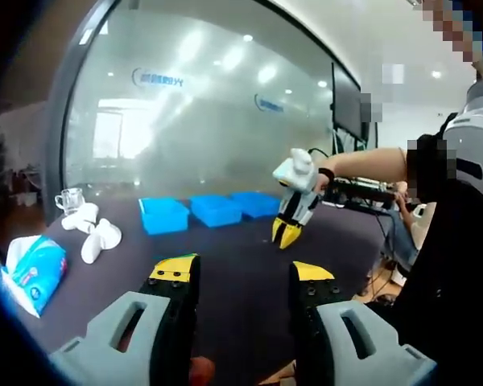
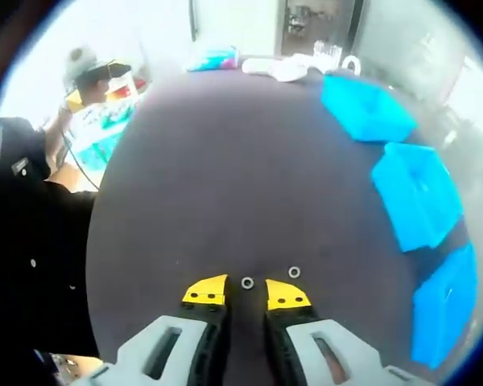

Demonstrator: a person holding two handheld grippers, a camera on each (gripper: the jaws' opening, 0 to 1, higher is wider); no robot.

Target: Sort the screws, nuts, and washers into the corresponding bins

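left gripper view: the left tongs (image 1: 245, 277) rise from the bottom with their yellow-tipped jaws set wide apart and nothing between them, over the dark surface (image 1: 233, 249). the right tongs (image 1: 287, 233) enter from the right, held in a person's hand (image 1: 302, 173) and pointing down at the surface, tips close together. three blue bins (image 1: 213, 211) stand in a row along the far edge of the surface, the nearest to the left being the left bin (image 1: 163, 215). near the left edge lie white rounded objects (image 1: 92, 233), a clear glass cup (image 1: 69, 199) beyond them, and a blue tissue pack (image 1: 36, 273) closer to the camera.

right gripper view: the right tongs (image 2: 246, 293) point down at the surface (image 2: 225, 161), jaws parted by a narrow gap and gripping nothing. a small washer (image 2: 247, 282) lies on the surface between the two yellow tips; whether either tip touches it cannot be told. a second washer (image 2: 295, 272) lies just beside the right tip. the three bins run along the right edge, well apart from the washers.
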